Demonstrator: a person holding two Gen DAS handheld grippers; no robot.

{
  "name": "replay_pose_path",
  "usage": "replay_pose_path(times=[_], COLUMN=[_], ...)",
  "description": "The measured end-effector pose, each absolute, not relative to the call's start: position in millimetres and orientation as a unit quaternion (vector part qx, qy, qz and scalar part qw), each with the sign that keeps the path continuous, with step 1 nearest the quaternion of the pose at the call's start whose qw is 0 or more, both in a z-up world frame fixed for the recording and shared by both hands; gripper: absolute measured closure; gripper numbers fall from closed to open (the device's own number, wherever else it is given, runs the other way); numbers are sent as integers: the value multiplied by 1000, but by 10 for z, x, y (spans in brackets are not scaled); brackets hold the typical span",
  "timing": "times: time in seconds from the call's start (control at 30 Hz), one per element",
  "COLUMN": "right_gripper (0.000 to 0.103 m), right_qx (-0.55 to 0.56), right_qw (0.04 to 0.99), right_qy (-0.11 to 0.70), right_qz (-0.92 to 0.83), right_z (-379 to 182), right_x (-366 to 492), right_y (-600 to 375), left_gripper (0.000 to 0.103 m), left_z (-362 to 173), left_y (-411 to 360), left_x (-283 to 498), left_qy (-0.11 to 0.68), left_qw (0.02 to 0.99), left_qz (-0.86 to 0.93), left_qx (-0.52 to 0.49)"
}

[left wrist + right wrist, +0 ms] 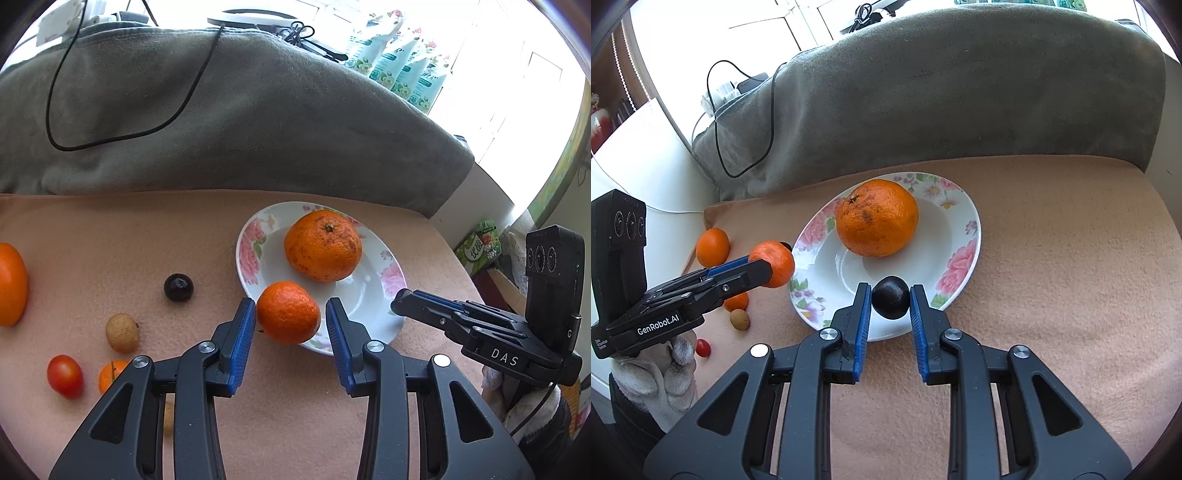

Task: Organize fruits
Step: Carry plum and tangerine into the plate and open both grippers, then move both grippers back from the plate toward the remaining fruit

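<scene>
In the left wrist view, your left gripper [290, 314] pinches a small mandarin [288, 312] between its blue pads, held over the near rim of the plate [251, 254]. A big orange [322, 244] already sits in the plate's far half. On the cloth to the left lie a dark fruit [178, 287], a longan [122, 332], a cherry tomato [64, 376] and more orange fruit. Your right gripper [400, 301] shows at the right, beside the plate; from here you cannot tell what it holds. In the right wrist view, that right gripper [889, 302] is pressed in on a dark plum [890, 302], above the plate's [960, 254] near edge, with the orange [877, 218] beyond it. The left gripper [768, 271] with its mandarin [772, 264] hangs at the plate's left rim. To do this well, carry each fruit further over the white bowl before letting go, lower it close, aim for the bare part clear of the orange, and release one side at a time so neither fruit rolls off.
</scene>
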State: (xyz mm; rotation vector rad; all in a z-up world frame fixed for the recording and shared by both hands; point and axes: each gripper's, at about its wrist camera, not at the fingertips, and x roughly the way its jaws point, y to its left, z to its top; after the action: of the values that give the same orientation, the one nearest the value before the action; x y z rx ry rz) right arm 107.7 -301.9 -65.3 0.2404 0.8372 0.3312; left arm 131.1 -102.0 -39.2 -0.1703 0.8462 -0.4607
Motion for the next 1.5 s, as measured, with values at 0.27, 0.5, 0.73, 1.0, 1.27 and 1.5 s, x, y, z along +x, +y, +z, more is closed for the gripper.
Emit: replay_pose_path(times=[0.27, 0.5, 0.73, 1.0, 1.27, 1.5], right_gripper=[39, 18, 13, 13, 13, 13], right_qx=[115, 105, 104, 97, 89, 83], right_qw=[901, 907, 908, 909, 909, 907], right_qy=[390, 380, 377, 373, 369, 367], right_qz=[151, 147, 149, 158, 172, 188], right_z=[-596, -542, -501, -443, -372, -329], right_x=[1041, 998, 967, 916, 875, 837], right_y=[-3039, -3006, -2985, -2905, -2761, -2608], left_gripper=[44, 25, 25, 25, 25, 25], left_z=[-345, -339, -320, -265, -206, -130], left_y=[-1004, -968, -967, -865, -660, -352], left_x=[1307, 1294, 1251, 1187, 1129, 1107], left_qy=[398, 402, 402, 394, 383, 371], left_qw=[889, 888, 888, 892, 898, 906], left_qz=[-215, -206, -205, -201, -190, -168], left_qx=[-76, -85, -85, -91, -100, -112])
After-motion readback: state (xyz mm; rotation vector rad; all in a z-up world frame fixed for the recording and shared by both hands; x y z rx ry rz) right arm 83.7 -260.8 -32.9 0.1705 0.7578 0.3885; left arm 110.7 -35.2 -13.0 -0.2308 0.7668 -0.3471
